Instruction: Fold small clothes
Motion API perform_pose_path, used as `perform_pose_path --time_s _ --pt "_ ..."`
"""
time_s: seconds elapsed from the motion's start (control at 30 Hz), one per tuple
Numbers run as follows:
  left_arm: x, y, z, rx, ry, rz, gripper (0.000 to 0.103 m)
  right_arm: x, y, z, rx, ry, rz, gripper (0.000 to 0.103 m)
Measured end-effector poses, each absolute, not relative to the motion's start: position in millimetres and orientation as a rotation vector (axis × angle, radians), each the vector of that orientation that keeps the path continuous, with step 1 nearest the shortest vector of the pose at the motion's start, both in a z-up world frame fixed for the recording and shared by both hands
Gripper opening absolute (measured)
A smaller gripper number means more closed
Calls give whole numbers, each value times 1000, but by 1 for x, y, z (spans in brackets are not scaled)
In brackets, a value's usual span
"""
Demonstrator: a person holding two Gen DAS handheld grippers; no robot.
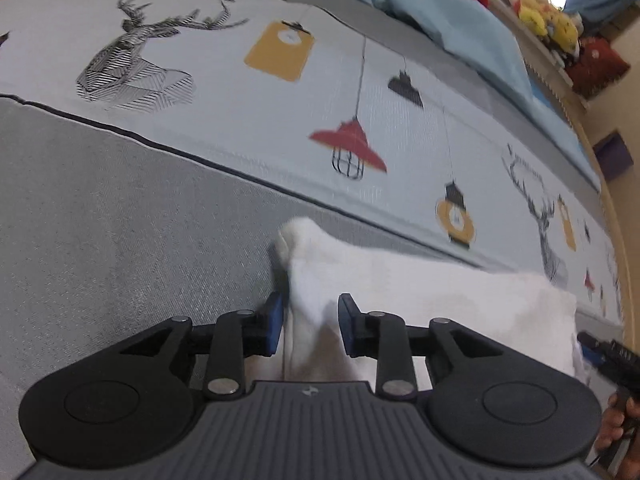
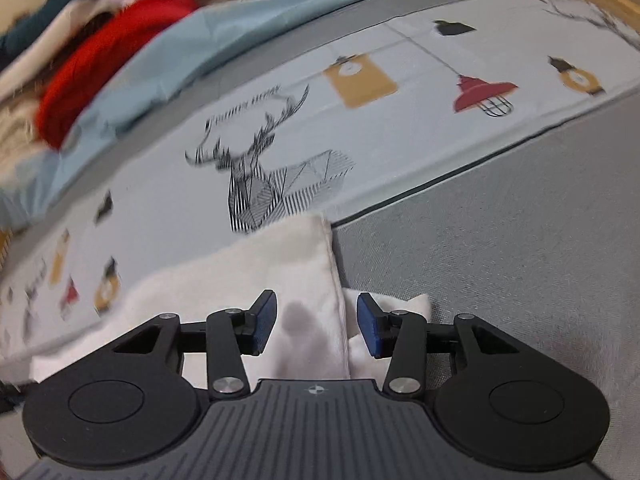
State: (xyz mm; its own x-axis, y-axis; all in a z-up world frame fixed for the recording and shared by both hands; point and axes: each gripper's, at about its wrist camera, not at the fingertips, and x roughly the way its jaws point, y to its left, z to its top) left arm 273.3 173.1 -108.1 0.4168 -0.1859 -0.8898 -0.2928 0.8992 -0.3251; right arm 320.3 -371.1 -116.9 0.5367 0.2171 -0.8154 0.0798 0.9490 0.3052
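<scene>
The white garment (image 1: 420, 292) lies on the bed, partly on the grey panel (image 1: 100, 208) of the bedcover and partly across the dark piping line (image 1: 160, 142) that separates that panel from the printed panel (image 1: 240, 92) with deer, lamp and lantern motifs. In the left wrist view, the left claw (image 1: 310, 322) points steeply down at one end of the garment, where the cloth rises to a small peak (image 1: 300, 232). Its blue pads (image 1: 274, 320) stand at a moderate gap, with a ridge of white cloth between them; the pad on the left side of this view lies against the cloth, while the other pad shows a visible gap, so the cloth is not clamped. At the right edge of the same view, part of the right claw's body and a hand (image 1: 618, 420) holding it are visible beside the garment's far end. In the right wrist view, the right claw (image 2: 316, 326) also points down over the garment (image 2: 248, 280), at a corner where a folded edge (image 2: 336, 280) runs towards the piping. Its pads stand apart at a medium width; the folded edge and a grey stain or shadow on the cloth lie between them, and neither pad presses on the fabric. A second, lower layer of white cloth (image 2: 400, 304) protrudes just beside the folded edge, on the grey panel. Towards the far edge of the bed lie a light blue sheet (image 2: 180, 60) and a red cloth item (image 2: 100, 76), well apart from the garment.
</scene>
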Motion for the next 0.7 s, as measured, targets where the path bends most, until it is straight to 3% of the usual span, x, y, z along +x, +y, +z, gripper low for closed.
perform_pose_path --time_s 0.03,0.07,0.1,0.13,0.3,0.37,0.4,0.43,0.47,0.5,0.7 --pt "275 170 -109 -447 1149 60 31 320 -368 -117 303 1011 96 33" --pt "274 167 -108 -423 1149 53 27 320 -364 -118 278 1023 107 10" --pt "274 164 -108 -396 1145 52 11 318 -359 -117 241 1019 104 6" --pt "275 161 -105 -369 1134 53 7 316 -359 -114 234 1001 103 5" --pt "270 161 -86 -360 1011 47 7 309 -378 -102 333 927 24 4" --pt "271 161 -87 -355 1042 69 12 307 -379 -103 303 953 -1 8" --pt "271 166 -91 -369 1073 97 28 307 -381 -104 301 966 -9 11" --pt "270 173 -94 -403 1106 116 54 306 -384 -106 313 984 -1 26" --pt "268 180 -98 -453 1137 133 64 305 -387 -108 331 996 9 42" --pt "267 187 -102 -505 1171 147 73 304 -391 -109 347 1002 16 47" --pt "262 195 -126 -600 1305 131 73 307 -387 -123 329 1076 44 53"
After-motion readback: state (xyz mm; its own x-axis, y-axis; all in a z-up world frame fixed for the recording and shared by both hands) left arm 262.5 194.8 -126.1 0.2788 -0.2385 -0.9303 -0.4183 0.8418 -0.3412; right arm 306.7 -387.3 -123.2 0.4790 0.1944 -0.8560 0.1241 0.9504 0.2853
